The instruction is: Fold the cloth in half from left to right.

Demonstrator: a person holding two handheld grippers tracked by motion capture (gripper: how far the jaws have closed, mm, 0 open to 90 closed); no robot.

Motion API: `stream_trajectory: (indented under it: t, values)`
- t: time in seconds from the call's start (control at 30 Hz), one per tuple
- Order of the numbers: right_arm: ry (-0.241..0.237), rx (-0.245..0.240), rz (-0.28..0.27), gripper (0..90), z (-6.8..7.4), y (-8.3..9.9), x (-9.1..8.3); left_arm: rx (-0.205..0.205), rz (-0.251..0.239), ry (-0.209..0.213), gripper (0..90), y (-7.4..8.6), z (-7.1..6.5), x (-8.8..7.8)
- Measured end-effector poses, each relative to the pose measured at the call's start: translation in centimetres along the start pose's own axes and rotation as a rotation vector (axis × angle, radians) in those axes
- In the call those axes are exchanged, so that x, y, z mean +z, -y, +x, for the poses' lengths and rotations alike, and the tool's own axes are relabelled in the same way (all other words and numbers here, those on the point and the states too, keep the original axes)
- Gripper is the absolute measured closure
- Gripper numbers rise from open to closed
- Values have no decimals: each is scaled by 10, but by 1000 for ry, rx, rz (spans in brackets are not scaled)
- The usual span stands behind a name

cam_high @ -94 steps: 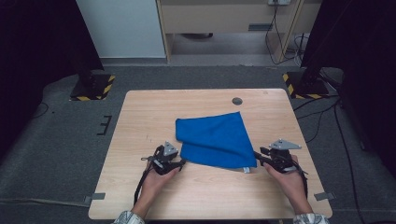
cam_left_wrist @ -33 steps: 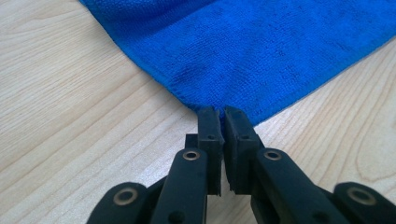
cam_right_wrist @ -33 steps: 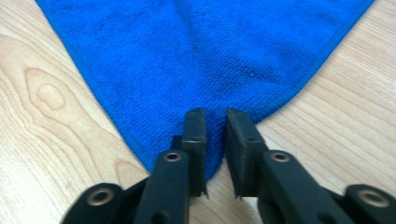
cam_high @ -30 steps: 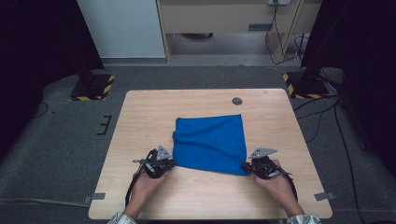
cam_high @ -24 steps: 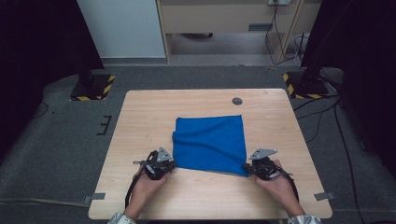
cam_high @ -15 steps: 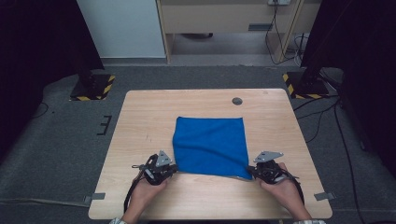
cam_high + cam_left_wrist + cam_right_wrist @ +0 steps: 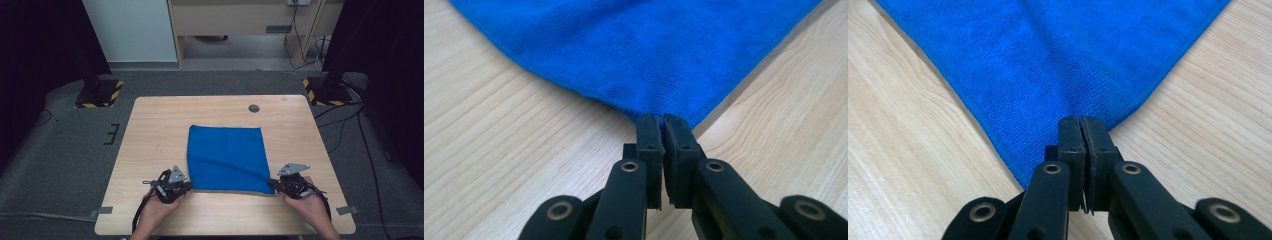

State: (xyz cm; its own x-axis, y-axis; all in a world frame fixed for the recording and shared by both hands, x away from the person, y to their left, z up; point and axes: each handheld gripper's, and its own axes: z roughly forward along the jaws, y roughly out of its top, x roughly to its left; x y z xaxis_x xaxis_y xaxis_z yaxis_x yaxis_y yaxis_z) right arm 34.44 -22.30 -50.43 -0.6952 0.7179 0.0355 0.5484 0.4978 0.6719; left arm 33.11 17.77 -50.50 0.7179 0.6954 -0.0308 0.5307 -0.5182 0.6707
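Both tongs (image 7: 189, 186) (image 7: 272, 184) pinch near corners of blue cloth (image 7: 226, 157), spread flat between.

Even, soft overhead light falls on the wooden table (image 7: 150, 130), with dark corners left and right of the high view, which looks a bit soft and grainy. Up close, the blue cloth (image 7: 639, 50) is sharp near the jaws, blurring toward the top edge. Faint shadow lines its hem; no glare.
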Motion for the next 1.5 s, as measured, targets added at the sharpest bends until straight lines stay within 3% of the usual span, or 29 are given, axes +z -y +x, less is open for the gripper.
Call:
stream_trajectory:
  t: [0.07, 0.17, 0.37, 0.5, 0.6, 0.67, 0.73, 0.87, 1.07, 1.23, 1.5]
  values:
    - [-9, -1, -4, 879, 1, 0, -1, -15, 6, 9, 861, 2, 3, 0]
    - [-8, -2, -10, 864, 2, 0, -2, -5, 9, 14, 861, 2, 2, 0]
    - [17, 33, -48, 546, 0, -2, -4, -3, 22, 7, 840, 5, 1, -2]
    - [38, 30, -60, 408, 2, -5, 1, -7, 25, 2, 815, 7, 2, -4]
    - [46, 23, -79, 369, 3, -6, 3, -13, 21, -14, 795, 9, 2, -7]
    - [51, 21, -97, 336, 5, -8, 4, -25, 5, -33, 725, 10, 2, -9]
    - [58, 26, -111, 279, 5, -9, 7, -50, -27, -59, 532, 10, 5, -12]
    - [62, 35, -123, 210, 6, -12, 10, -82, -110, -73, 304, 7, 12, -14]
    - [45, 45, -127, 158, 7, -15, 17, -121, -142, -91, 192, 4, 24, -8]
    - [-24, 57, -113, 127, 12, -24, 30, -133, -155, -105, 132, 3, 29, -5]
    - [-82, -17, -143, 130, 41, -53, 46, -124, -175, -96, 90, 6, 34, -8]
